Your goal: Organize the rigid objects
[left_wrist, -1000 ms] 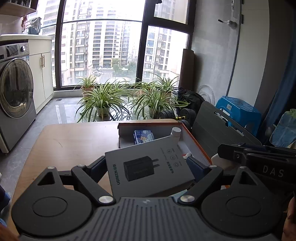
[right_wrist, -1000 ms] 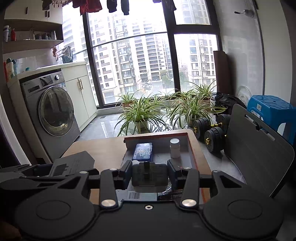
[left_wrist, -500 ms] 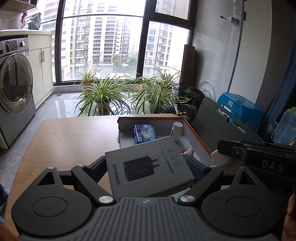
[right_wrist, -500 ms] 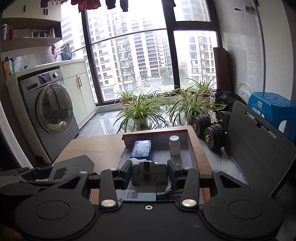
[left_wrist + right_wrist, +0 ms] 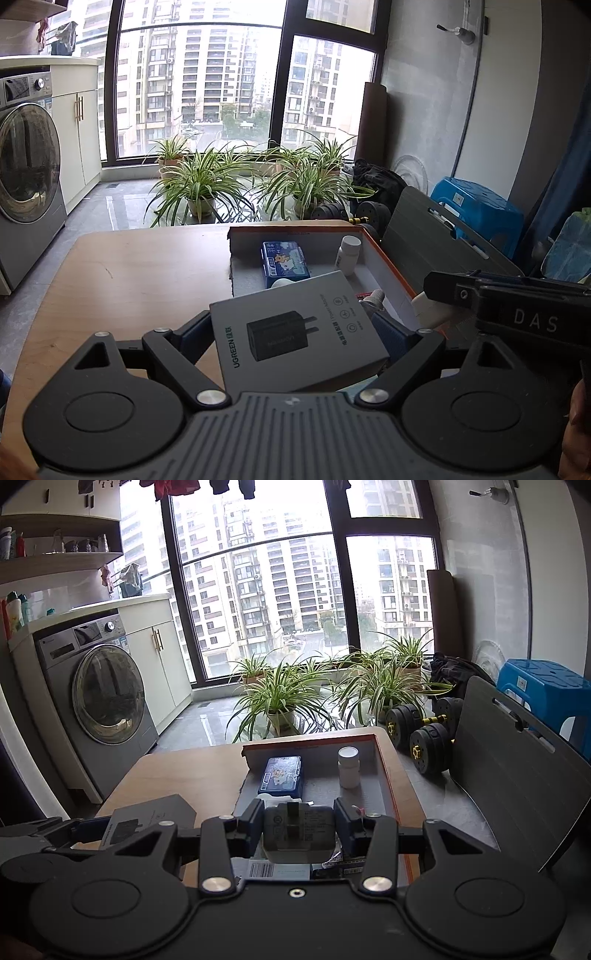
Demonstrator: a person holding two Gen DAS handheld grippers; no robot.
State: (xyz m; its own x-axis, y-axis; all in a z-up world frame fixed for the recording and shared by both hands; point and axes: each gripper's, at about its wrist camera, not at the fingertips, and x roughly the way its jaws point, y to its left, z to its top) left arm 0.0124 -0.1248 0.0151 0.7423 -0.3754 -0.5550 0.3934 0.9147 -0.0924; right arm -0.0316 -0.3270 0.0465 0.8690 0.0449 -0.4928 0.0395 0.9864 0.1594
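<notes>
My left gripper (image 5: 295, 328) is shut on a grey UGREEN charger box (image 5: 299, 328), held flat above the wooden table (image 5: 140, 273) just left of the orange-rimmed tray (image 5: 388, 258). My right gripper (image 5: 299, 827) is shut on a grey charger block (image 5: 299, 830) over the tray's near end (image 5: 384, 768). In the tray lie a blue case (image 5: 284, 262), also in the right wrist view (image 5: 282, 775), and an upright white bottle (image 5: 347, 254), also in the right wrist view (image 5: 349, 768). The boxed charger and left gripper show at left in the right wrist view (image 5: 147, 819).
A grey chair back (image 5: 517, 775) stands right of the table. Dumbbells (image 5: 424, 731), potted plants (image 5: 284, 698) and a blue stool (image 5: 546, 686) are on the floor beyond. A washing machine (image 5: 99, 701) stands at left. Papers with a barcode (image 5: 277, 869) lie in the tray's near end.
Both views have lifted and pulled back slightly, so the tray and table sit lower and farther. Both grippers keep their hold.
</notes>
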